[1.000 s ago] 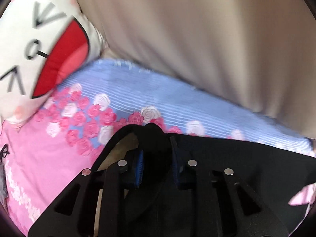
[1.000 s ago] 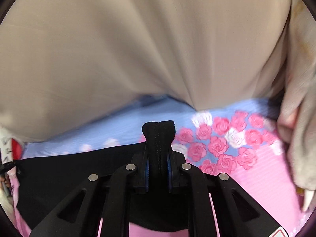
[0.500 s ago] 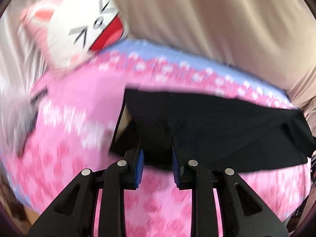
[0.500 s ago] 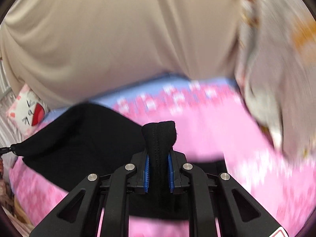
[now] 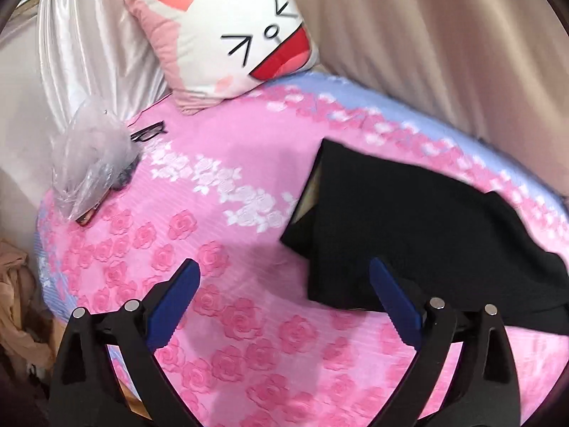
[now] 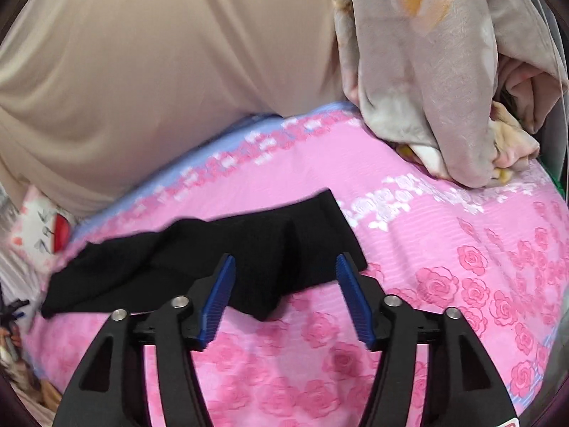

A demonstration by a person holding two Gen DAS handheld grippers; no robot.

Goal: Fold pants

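The black pants lie folded in a band across the pink rose bedspread. In the left wrist view their near left corner lies just past my left gripper's right finger. My left gripper is open and empty above the bedspread. In the right wrist view the pants stretch from the left to the centre. My right gripper is open and empty, with a hanging corner of the pants between its blue pads.
A cat-face pillow leans at the bed's far end. A clear plastic bag and black glasses lie at the far left. A beige curtain hangs behind the bed. A crumpled grey blanket lies at the far right.
Both grippers have opened and let go of the black pants, which now lie on the bedspread. Both have pulled back from the curtain side, showing more of the bed.
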